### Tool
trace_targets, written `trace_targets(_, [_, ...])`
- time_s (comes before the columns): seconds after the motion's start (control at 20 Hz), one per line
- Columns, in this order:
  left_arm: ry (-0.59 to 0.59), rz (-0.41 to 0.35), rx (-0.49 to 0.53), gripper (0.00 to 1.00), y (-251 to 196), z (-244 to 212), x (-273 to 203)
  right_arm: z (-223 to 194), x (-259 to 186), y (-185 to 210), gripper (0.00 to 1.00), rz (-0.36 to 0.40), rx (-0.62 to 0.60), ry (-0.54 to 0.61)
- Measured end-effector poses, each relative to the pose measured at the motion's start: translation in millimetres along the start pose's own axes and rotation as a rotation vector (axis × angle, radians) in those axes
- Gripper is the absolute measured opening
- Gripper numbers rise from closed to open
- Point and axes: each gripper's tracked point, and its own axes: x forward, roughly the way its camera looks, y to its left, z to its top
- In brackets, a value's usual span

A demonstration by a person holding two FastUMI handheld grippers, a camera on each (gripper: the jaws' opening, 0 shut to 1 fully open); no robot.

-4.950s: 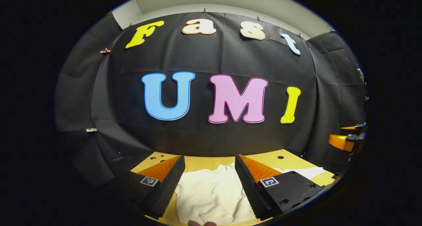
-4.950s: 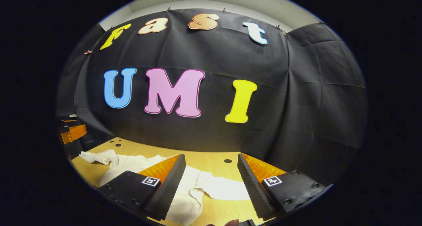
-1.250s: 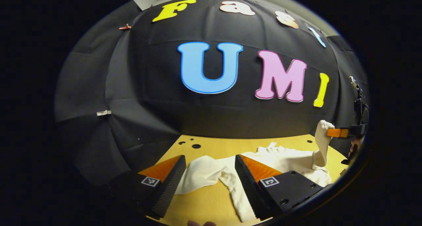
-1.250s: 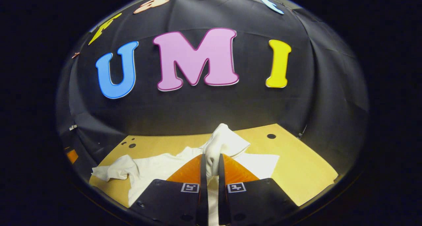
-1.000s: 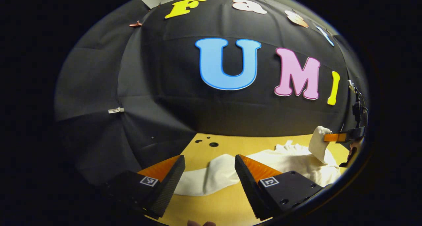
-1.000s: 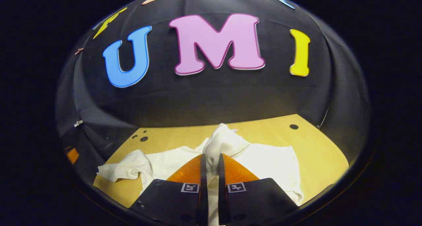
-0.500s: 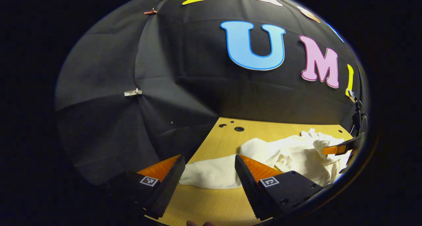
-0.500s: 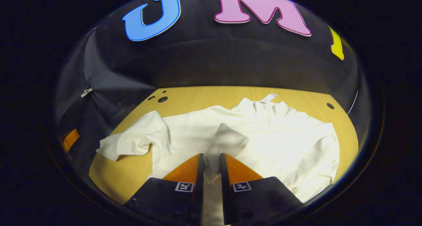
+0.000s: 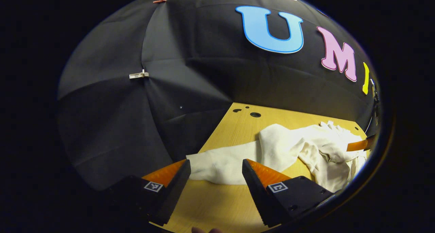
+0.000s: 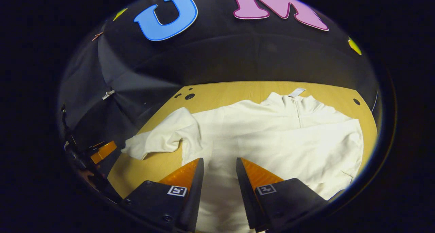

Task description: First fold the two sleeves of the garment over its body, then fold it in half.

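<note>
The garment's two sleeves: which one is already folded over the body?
The sleeve on the right gripper view's right side lies across the garment; the other sleeve juts sideways onto the bare table, crumpled.

The left gripper view rides low over the surface, looking along its own hand-held gripper toward the booth's corner, with the white zip-neck top ahead and to its right. The right gripper view sits higher, tilted down past its hand-held gripper onto the same top close below. Both views share the top, the surface and the wall behind.
</note>
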Motion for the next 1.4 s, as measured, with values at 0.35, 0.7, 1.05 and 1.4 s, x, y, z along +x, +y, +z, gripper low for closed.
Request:
trace_targets(0.35, [0.074,0.067,0.055,0.96,17,-21,39,-3,-18,-18,0.59,-0.044,-0.047,-0.007])
trace_targets(0.7, [0.237,0.096,0.058,0.94,24,-62,65,-2,-25,-27,0.59,-0.066,-0.063,-0.011])
trace_targets(1.05, [0.275,-0.028,0.103,0.27,7,-61,72,1,-29,-28,0.59,-0.065,-0.047,-0.024])
trace_targets(1.4, [0.210,-0.059,0.050,0.21,-13,-36,58,7,-40,-45,0.59,-0.116,-0.024,-0.062])
